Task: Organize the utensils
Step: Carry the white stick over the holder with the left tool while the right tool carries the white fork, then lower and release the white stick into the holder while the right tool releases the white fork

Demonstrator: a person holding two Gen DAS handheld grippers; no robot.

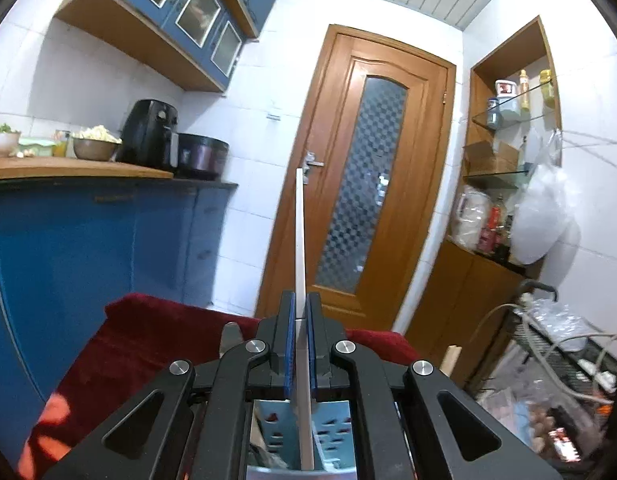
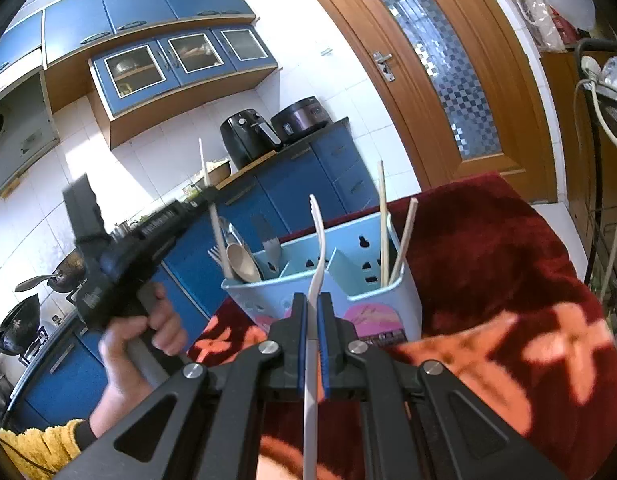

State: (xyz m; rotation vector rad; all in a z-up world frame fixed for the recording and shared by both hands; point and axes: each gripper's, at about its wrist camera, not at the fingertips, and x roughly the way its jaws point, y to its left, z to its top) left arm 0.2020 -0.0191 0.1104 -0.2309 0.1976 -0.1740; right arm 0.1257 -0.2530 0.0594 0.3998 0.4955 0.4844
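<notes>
Step in hand: sorting loose utensils into the light blue caddy [image 2: 382,298] on the red blanket [image 2: 488,248]; judging by what each claw carries, both pieces are on their way to it.
Left gripper [image 1: 300,312]: clamped on a long white stick [image 1: 300,232], probably a chopstick, which runs up toward 12 o'clock in front of the wooden door [image 1: 364,168]; the pads press its flat sides.
Right gripper [image 2: 312,312]: clenched on a white plastic fork [image 2: 318,240], tines up at 12 o'clock, handle trailing back past the jaws toward 6 o'clock.
Caddy: three compartments; spoons and forks crowd the one at 10 o'clock, two wooden chopsticks [image 2: 392,232] stand in the one at 2 o'clock, the middle looks nearly bare.
Left hand [image 2: 148,328]: at 9 o'clock in the right wrist view, gripping its tool's handle beside the caddy.
Next move, as a guess: tip the fork over the 10 o'clock compartment, then loosen; the white stick belongs with the chopsticks at 2 o'clock.
Risk: the caddy is light and sits on soft cloth, so a nudge could tip it.
</notes>
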